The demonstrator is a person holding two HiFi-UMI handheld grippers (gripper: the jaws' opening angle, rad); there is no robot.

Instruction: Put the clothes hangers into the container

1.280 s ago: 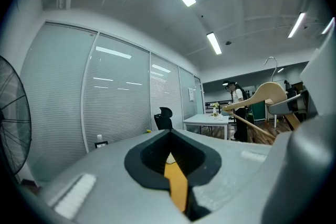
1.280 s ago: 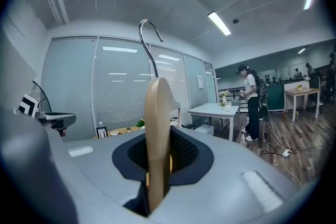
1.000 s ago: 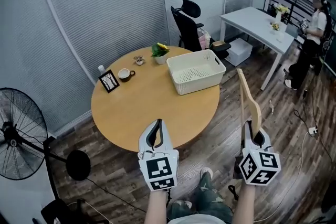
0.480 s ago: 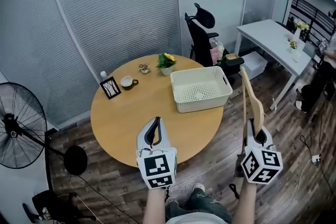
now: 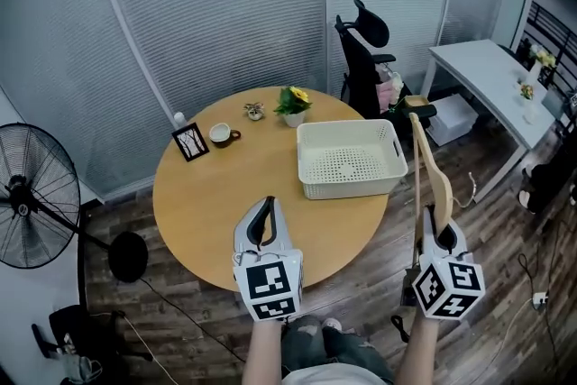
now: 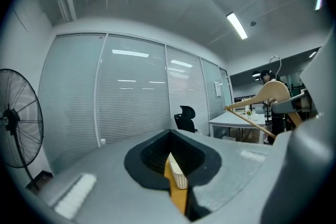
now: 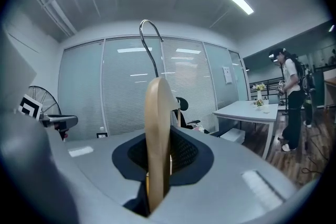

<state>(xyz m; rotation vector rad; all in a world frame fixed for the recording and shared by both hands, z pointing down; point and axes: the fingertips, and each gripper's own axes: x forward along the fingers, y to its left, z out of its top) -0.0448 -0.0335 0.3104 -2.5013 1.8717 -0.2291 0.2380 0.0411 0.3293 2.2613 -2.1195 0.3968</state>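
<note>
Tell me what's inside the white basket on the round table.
Nothing shows inside the basket: only its bare perforated floor. The near wall covers a thin strip of floor behind it.

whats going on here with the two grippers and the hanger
A person stands at a round table holding a gripper in each hand. The right gripper is clamped on a wooden hanger, held upright. The left gripper is shut and empty. The cream basket on the table has nothing in it yet.
</note>
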